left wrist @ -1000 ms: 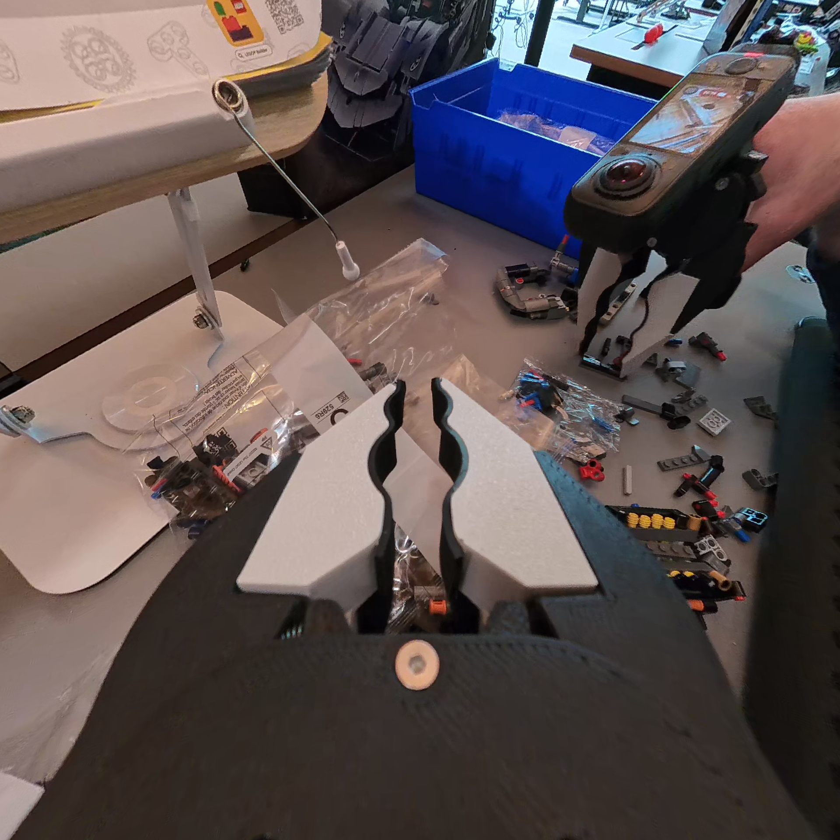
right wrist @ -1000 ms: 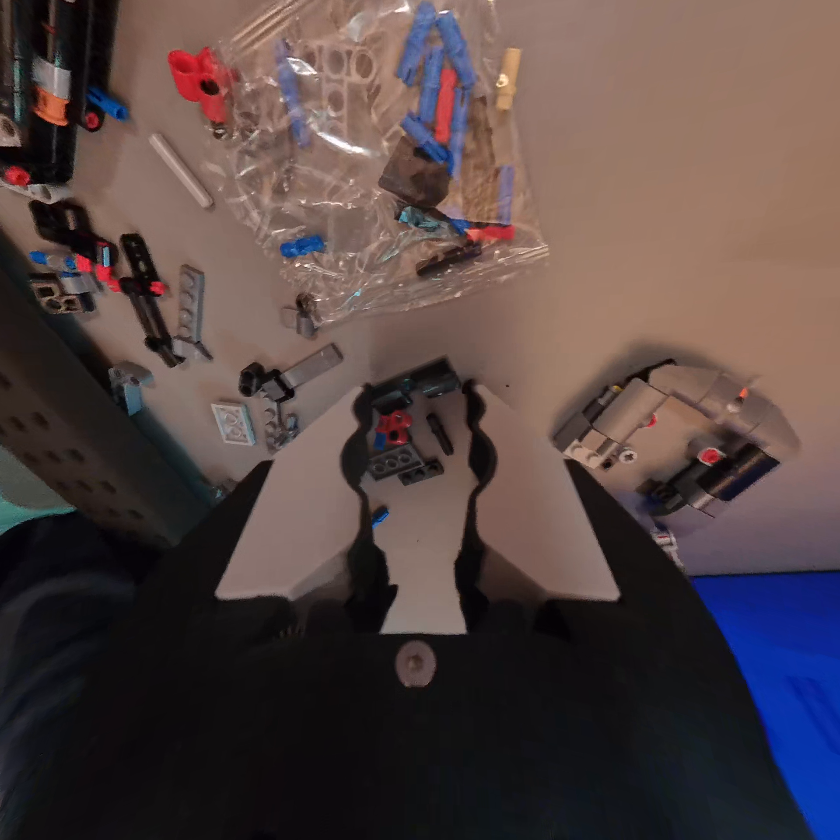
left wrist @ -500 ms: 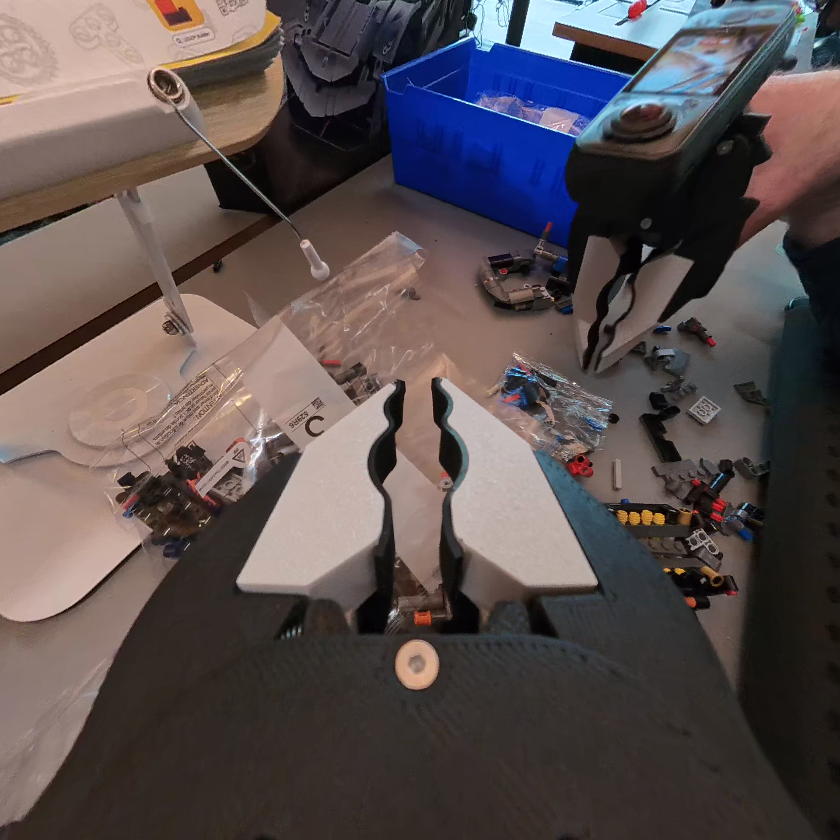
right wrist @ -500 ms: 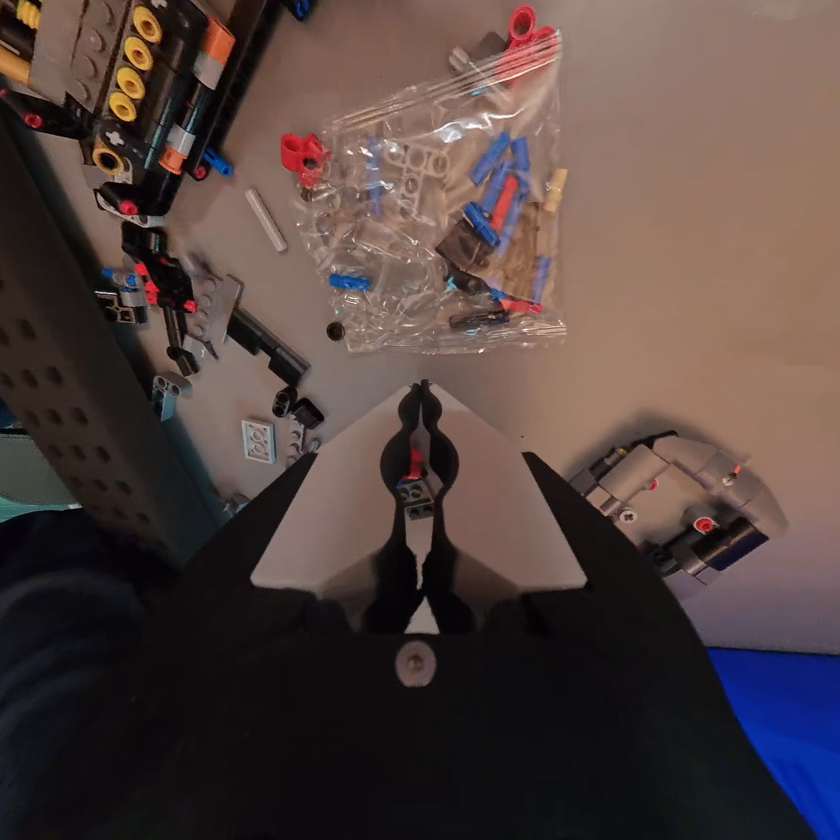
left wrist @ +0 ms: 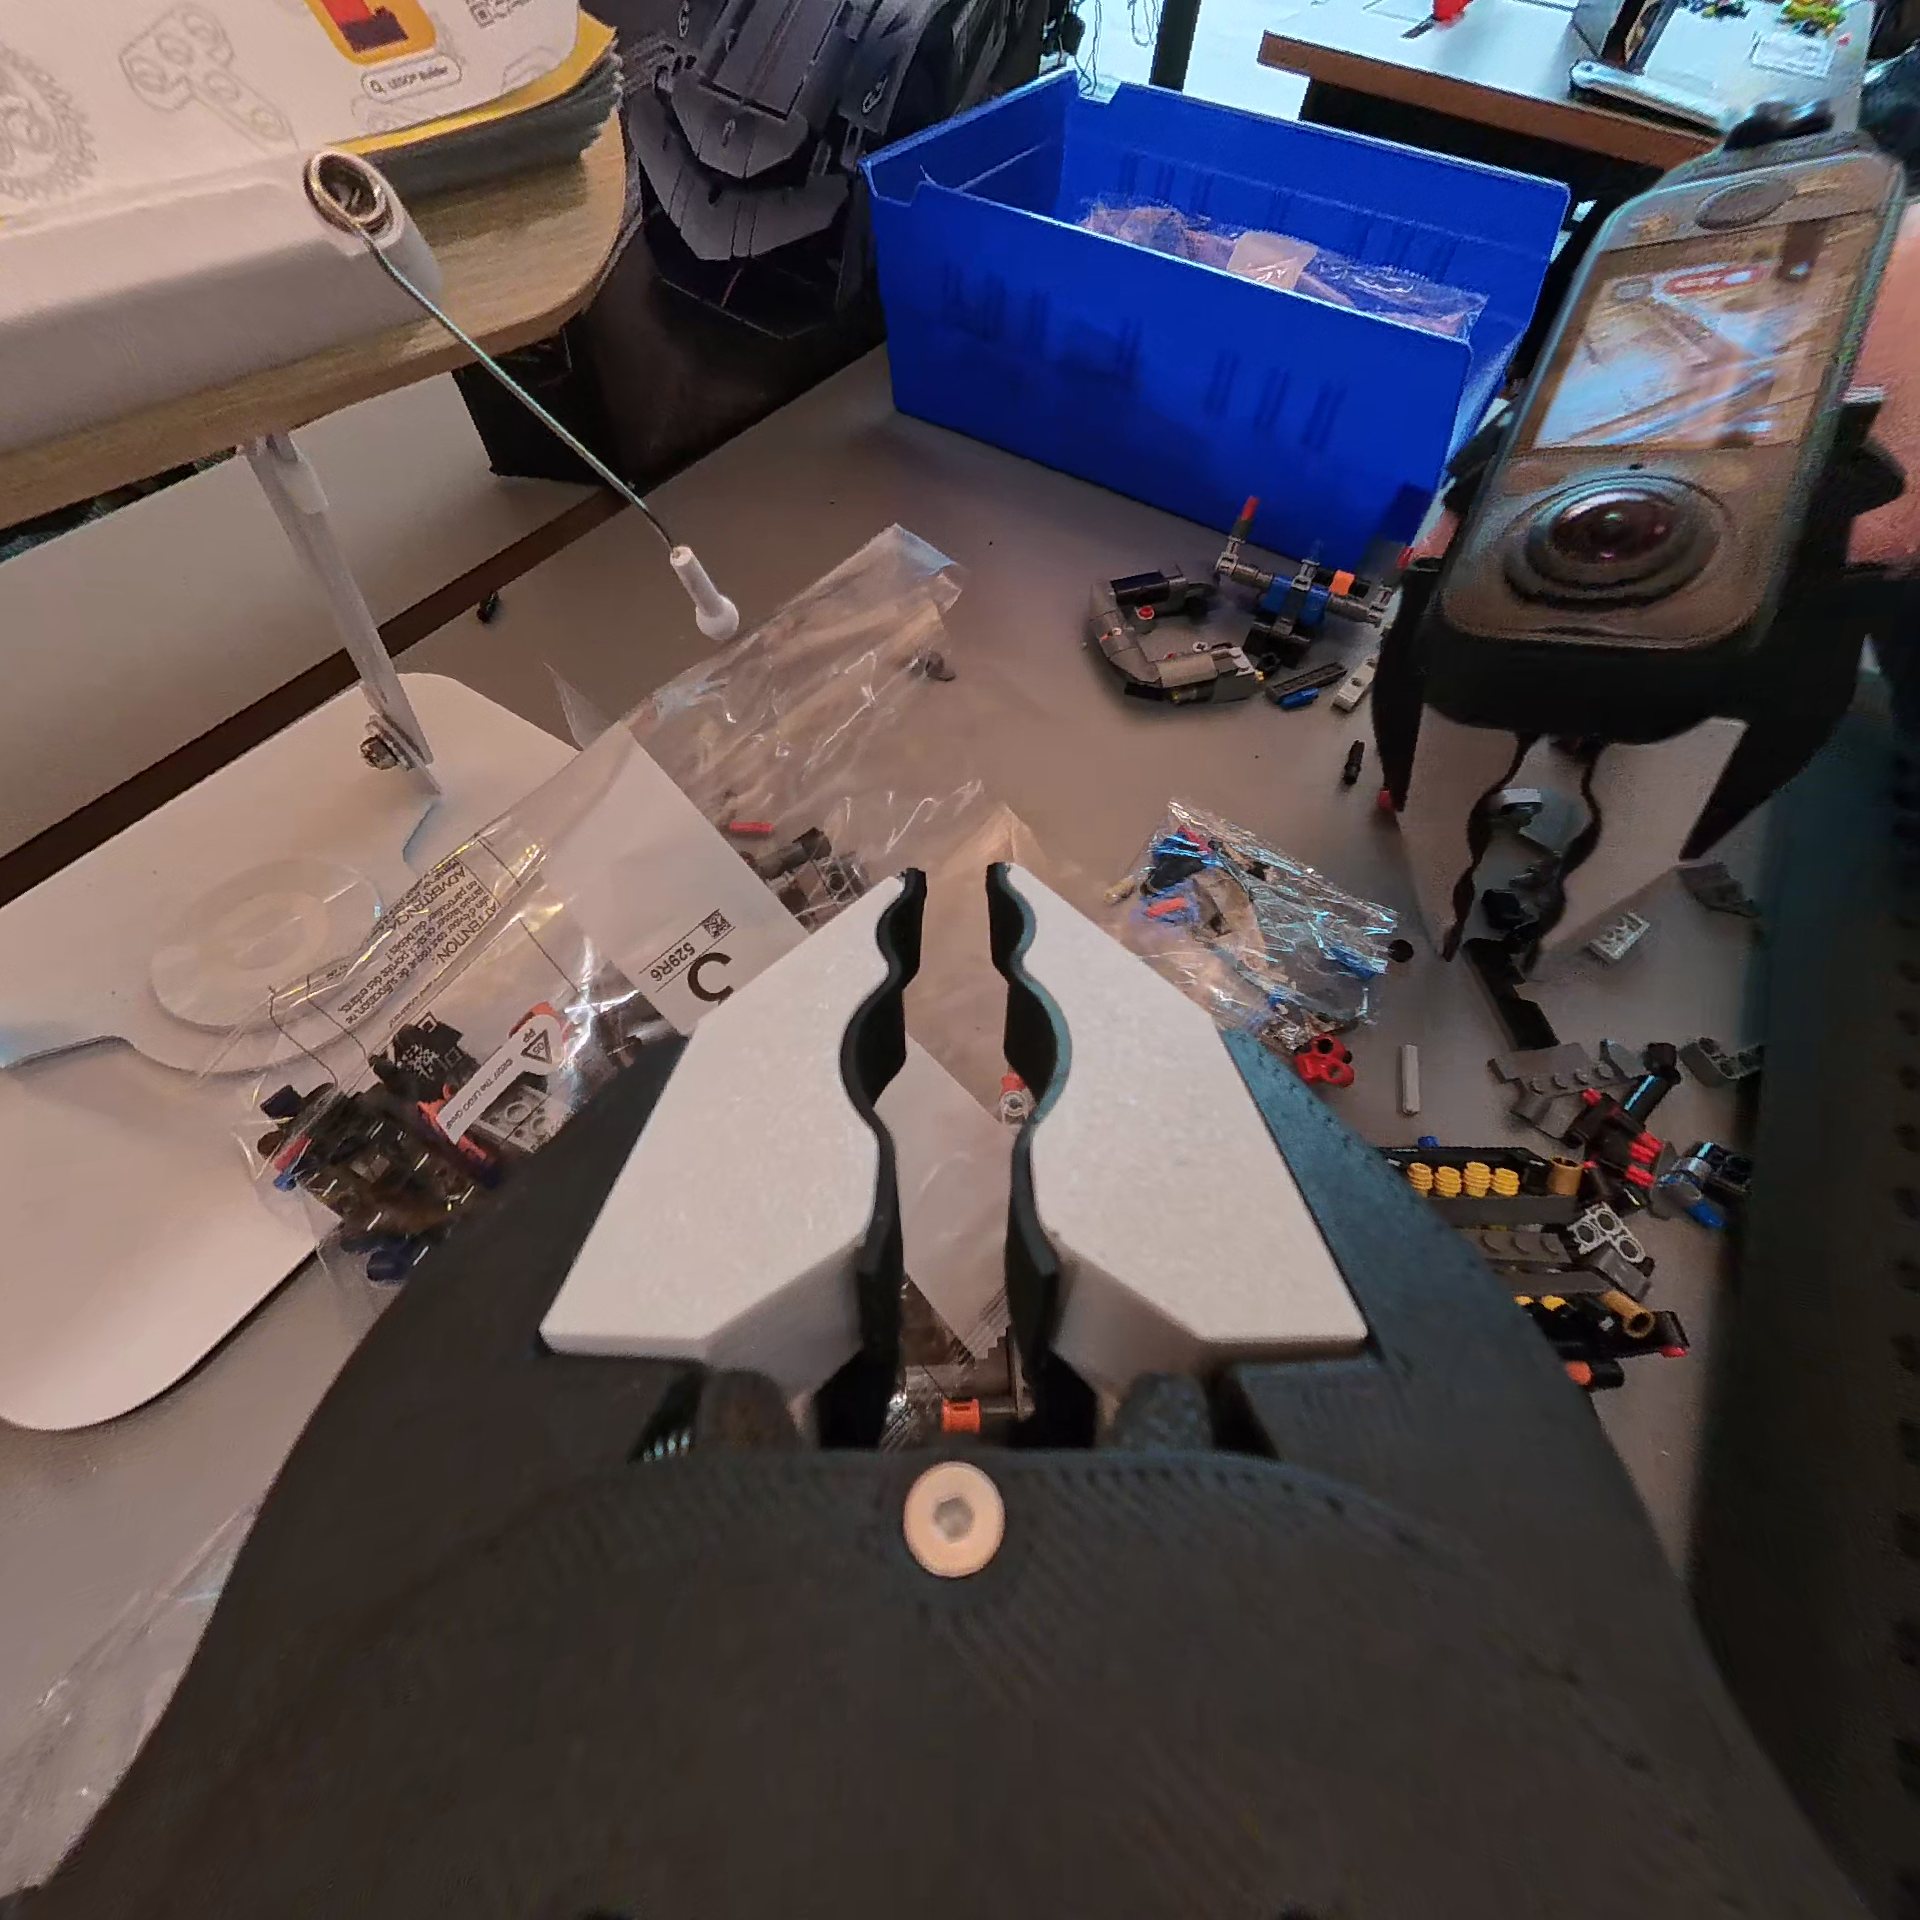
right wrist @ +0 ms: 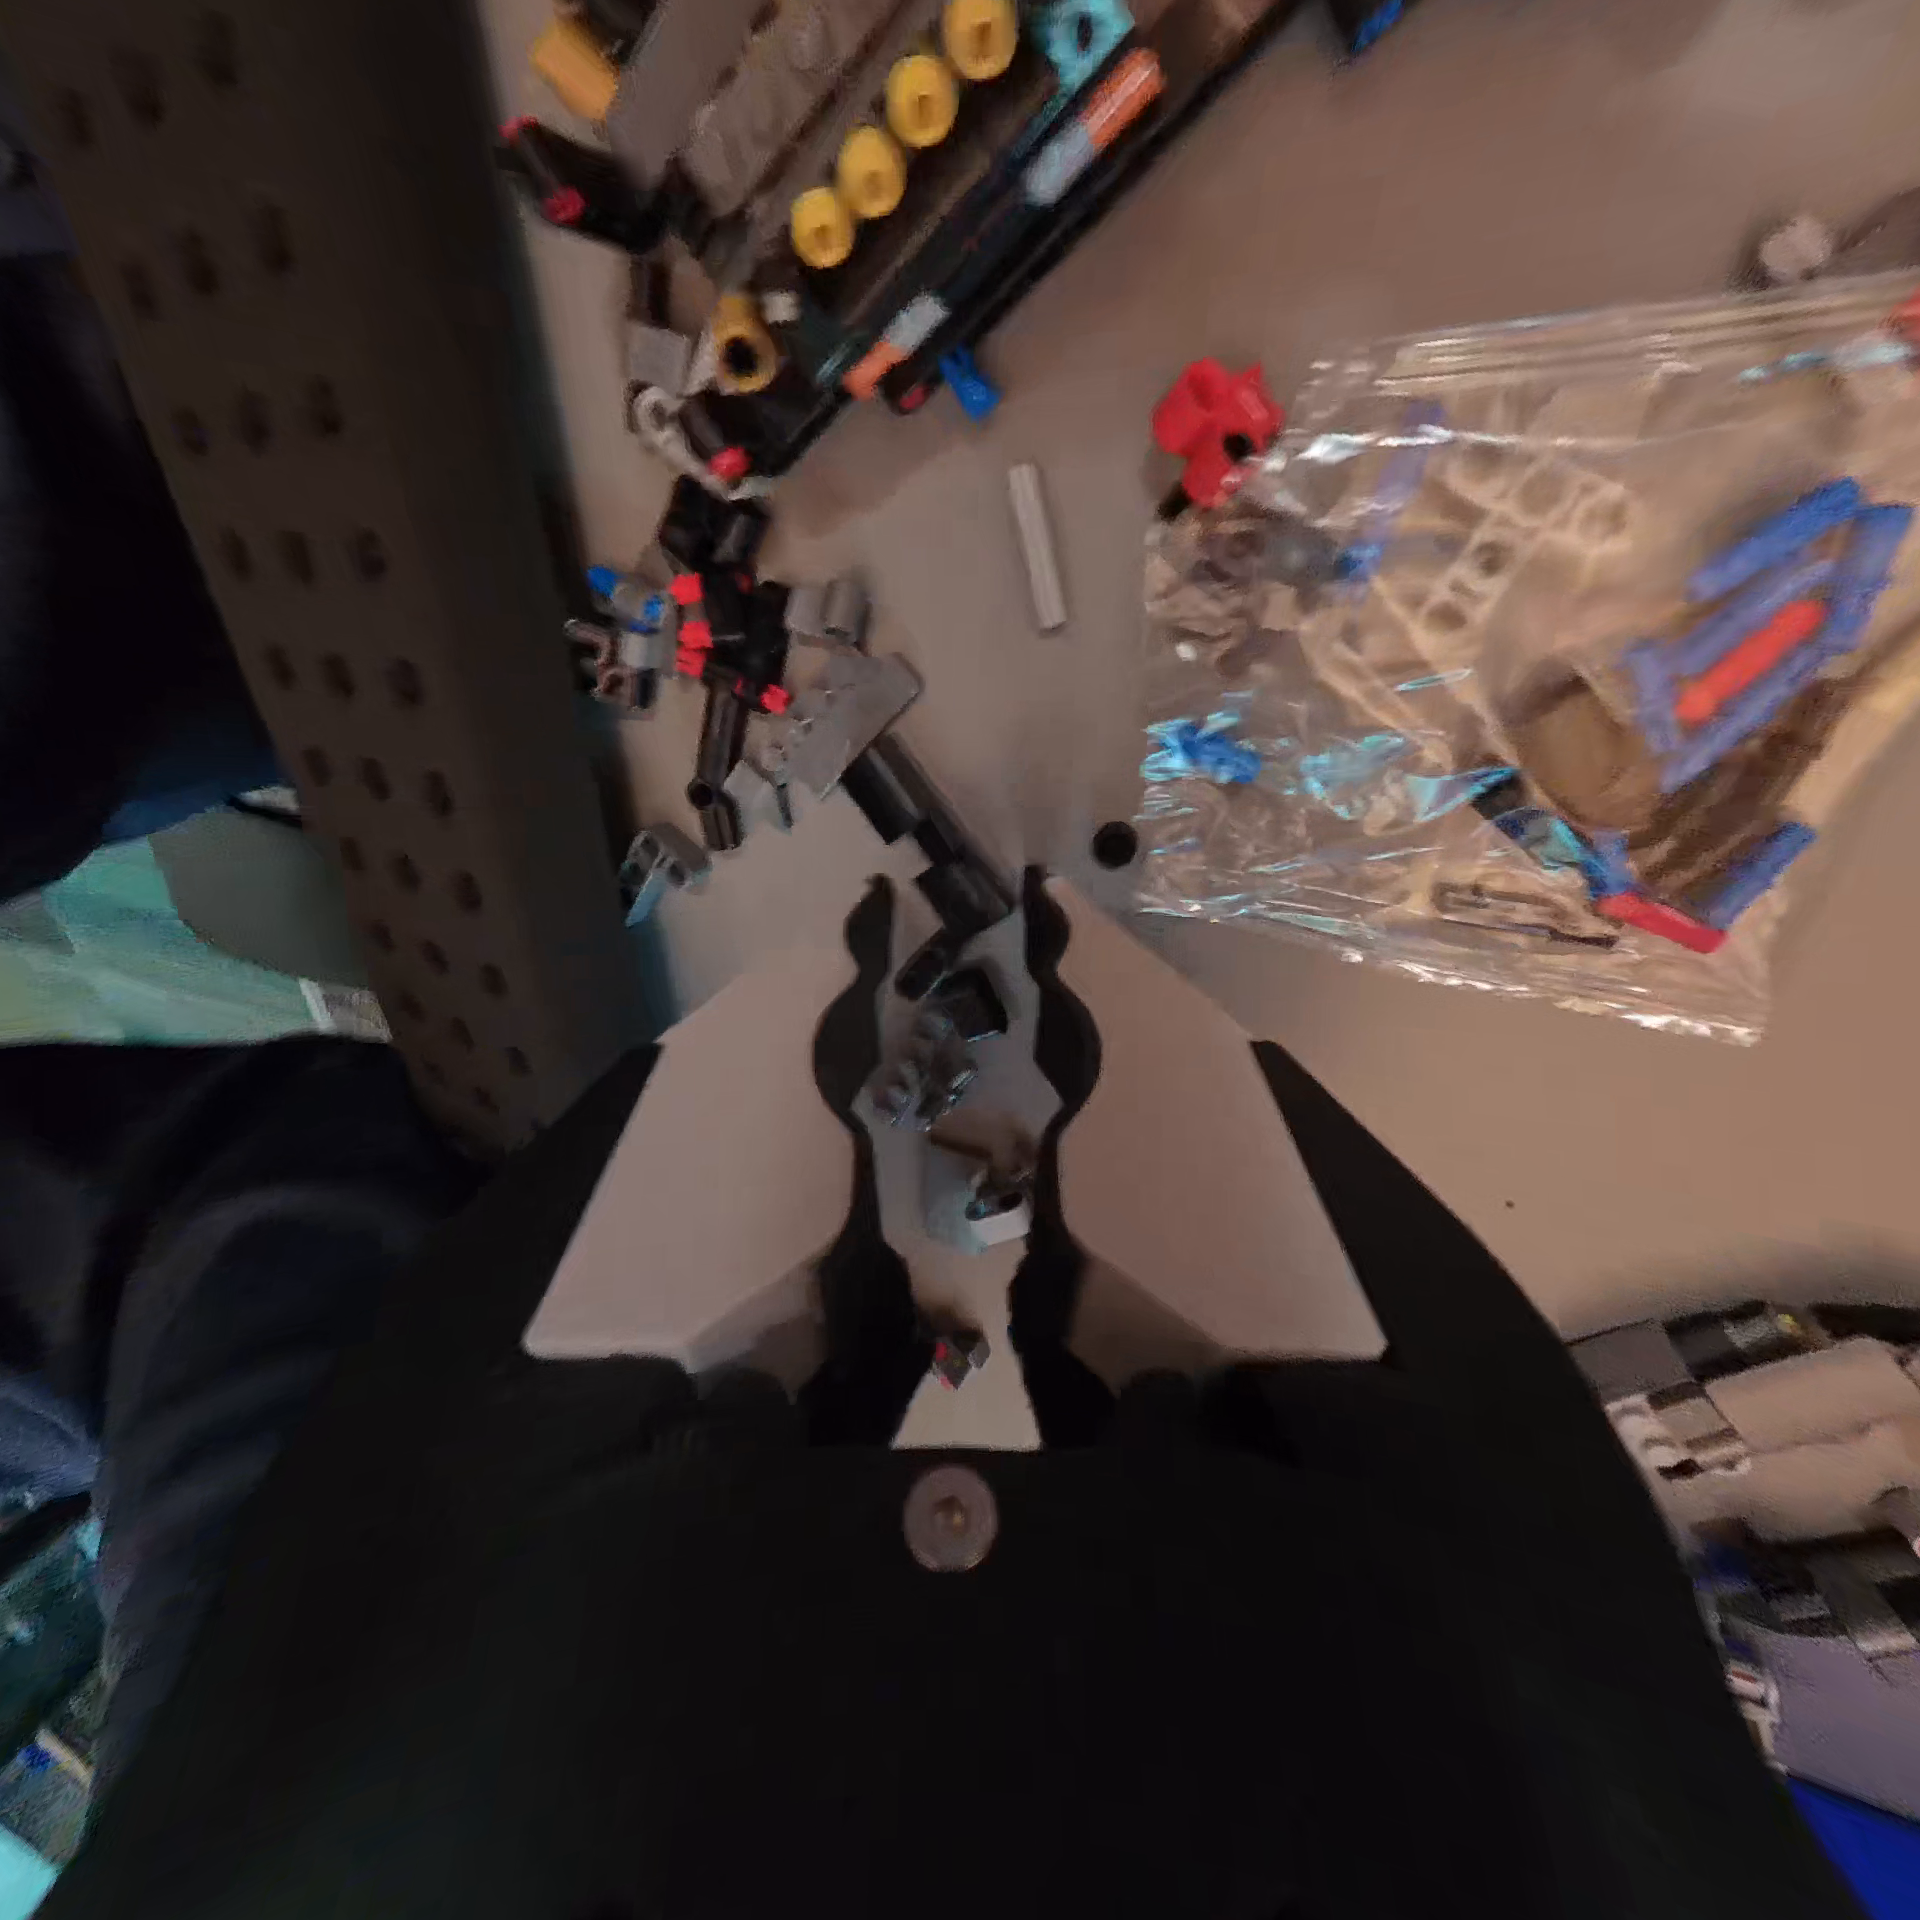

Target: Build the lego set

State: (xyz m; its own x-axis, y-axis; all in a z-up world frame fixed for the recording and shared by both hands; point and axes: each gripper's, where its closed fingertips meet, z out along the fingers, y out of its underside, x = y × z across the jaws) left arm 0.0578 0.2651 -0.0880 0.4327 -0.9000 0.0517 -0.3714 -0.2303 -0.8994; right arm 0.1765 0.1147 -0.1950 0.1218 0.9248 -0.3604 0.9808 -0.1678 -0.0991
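Observation:
My left gripper (left wrist: 951,883) is open by a narrow gap and empty, hovering over clear bags of Lego parts (left wrist: 416,1049). My right gripper (right wrist: 956,883) is open, pointing down at the table, with small black and grey loose pieces (right wrist: 940,1049) lying between its fingers; the view is blurred. It also shows in the left wrist view (left wrist: 1527,894), low over the table. A long black assembly with yellow pins (right wrist: 914,135) lies ahead of it, and also shows in the left wrist view (left wrist: 1486,1195). A grey curved sub-assembly (left wrist: 1174,644) sits near the blue bin.
A small clear bag of blue and red pins (right wrist: 1507,727) lies right of my right gripper. A red connector (right wrist: 1210,426) and grey axle (right wrist: 1036,561) lie loose. A blue bin (left wrist: 1195,312) stands behind. A white booklet stand (left wrist: 104,1195) is left; a dark perforated panel (right wrist: 312,520) borders the table. The left gripper's tips are roughly 20 centimeters from the right gripper's. My right gripper is the nearer one to the red connector (right wrist: 1210,426): about 7 centimeters, against 15 centimeters.
My right gripper was open one second ago, shut on a small red and grey piece half a second ago, and is open again now, moved toward the loose pile. My left gripper barely moved.

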